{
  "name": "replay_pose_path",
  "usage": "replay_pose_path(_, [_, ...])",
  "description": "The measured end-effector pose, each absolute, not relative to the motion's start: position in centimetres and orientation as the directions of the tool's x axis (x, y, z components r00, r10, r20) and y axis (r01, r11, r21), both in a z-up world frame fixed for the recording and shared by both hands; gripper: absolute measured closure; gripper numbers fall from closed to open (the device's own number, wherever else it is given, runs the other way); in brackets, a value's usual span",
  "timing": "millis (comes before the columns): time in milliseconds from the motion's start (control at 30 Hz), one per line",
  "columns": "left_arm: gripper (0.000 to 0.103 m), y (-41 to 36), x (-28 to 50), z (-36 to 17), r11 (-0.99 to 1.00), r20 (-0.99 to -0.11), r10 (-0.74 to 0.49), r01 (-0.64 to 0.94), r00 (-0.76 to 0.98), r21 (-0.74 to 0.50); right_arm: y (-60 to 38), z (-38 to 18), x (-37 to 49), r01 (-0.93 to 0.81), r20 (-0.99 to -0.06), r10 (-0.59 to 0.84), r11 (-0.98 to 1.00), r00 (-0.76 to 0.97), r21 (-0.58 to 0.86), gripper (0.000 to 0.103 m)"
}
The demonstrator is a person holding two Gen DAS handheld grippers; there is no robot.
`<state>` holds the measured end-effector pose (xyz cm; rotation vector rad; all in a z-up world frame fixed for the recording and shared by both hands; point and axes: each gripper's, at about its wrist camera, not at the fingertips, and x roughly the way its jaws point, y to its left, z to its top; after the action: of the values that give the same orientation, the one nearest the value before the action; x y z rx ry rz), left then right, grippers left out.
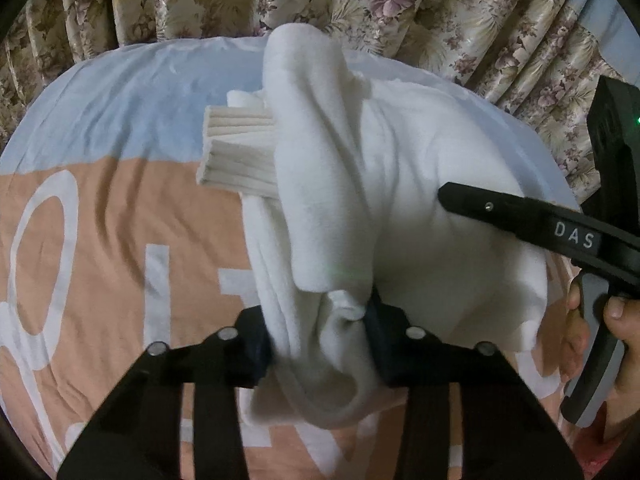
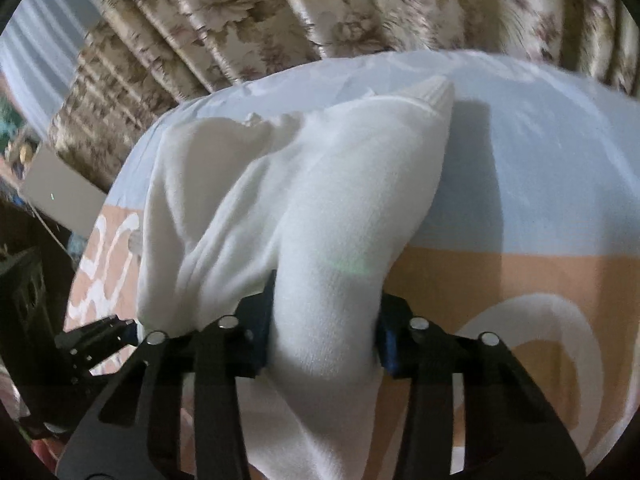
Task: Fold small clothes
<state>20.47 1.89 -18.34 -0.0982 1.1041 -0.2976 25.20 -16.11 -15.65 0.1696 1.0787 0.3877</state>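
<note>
A white knit garment (image 1: 400,184) with ribbed cuffs (image 1: 236,152) lies bunched on the bed. My left gripper (image 1: 320,320) is shut on a fold of it near its lower edge. My right gripper (image 2: 324,320) is shut on another thick fold of the same garment (image 2: 320,208), which drapes away toward a ribbed cuff (image 2: 436,92). In the left wrist view the right gripper's black finger (image 1: 500,208) reaches in from the right over the cloth. In the right wrist view the left gripper's tip shows at the lower left (image 2: 96,332).
The bed cover (image 1: 100,240) is peach and pale blue with large white letters. Floral curtains (image 1: 400,0) hang right behind the bed. A dark object (image 2: 24,300) stands at the bed's left side in the right wrist view.
</note>
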Motion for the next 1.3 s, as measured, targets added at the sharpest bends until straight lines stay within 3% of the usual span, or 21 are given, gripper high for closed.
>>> replay_pose_path(200, [0.074,1.8,20.4,-17.4,0.962,-0.863,-0.268,0.173,0.428,-0.213,-13.5,-13.4,23.4,-0.348,-0.812,0.293,0.930,0.505,0.119,0.066])
replay_pose_path(567, [0.076,-1.5,14.4,-13.5,0.953,-0.818,-0.297,0.207,0.493,-0.221,-17.7,-8.9,17.3,-0.410,-0.707,0.357,0.906,0.611,0.103,0.066])
replay_pose_path(767, [0.076,-6.3,9.3,-14.3,0.952,-0.826,-0.284,0.246,0.487,-0.182,-22.9,-13.4,14.1,-0.350,-0.774,0.309,0.929,0.553,0.121,0.064])
replay_pose_path(867, [0.075,-8.0,8.9,-16.1,0.960,-0.846,-0.226,0.256,0.484,-0.110,-24.3,-15.5,13.1,-0.304,-0.776,0.301,0.941,0.555,0.147,0.058])
replay_pose_path(900, [0.074,-8.1,8.8,-16.4,0.963,-0.844,-0.213,0.254,0.492,-0.094,-24.6,-15.5,12.8,-0.289,-0.768,0.297,0.945,0.567,0.153,0.053])
replay_pose_path(933, [0.069,-8.1,8.8,-16.5,0.964,-0.846,-0.204,0.251,0.493,-0.086,-24.8,-15.2,12.2,-0.262,-0.763,0.266,0.956,0.589,0.131,0.041])
replay_pose_path(967, [0.062,-7.9,8.8,-16.5,0.967,-0.846,-0.198,0.238,0.495,-0.087,-25.0,-14.9,11.7,-0.254,-0.758,0.246,0.961,0.604,0.110,0.037])
replay_pose_path(1100, [0.050,-7.0,8.1,-15.6,0.969,-0.830,-0.177,0.241,0.529,-0.053,-25.3,-13.1,9.5,-0.272,-0.741,0.248,0.958,0.624,0.092,0.027])
replay_pose_path(1167, [0.030,-6.6,7.5,-15.2,0.973,-0.816,-0.137,0.229,0.562,-0.005,-25.4,-12.7,8.3,-0.239,-0.734,0.197,0.970,0.650,0.049,0.022])
replay_pose_path(1300, [0.026,-5.1,7.3,-15.8,0.983,-0.826,-0.129,0.182,0.549,-0.032,-25.9,-14.9,7.1,-0.169,-0.763,0.126,0.985,0.634,0.022,0.017])
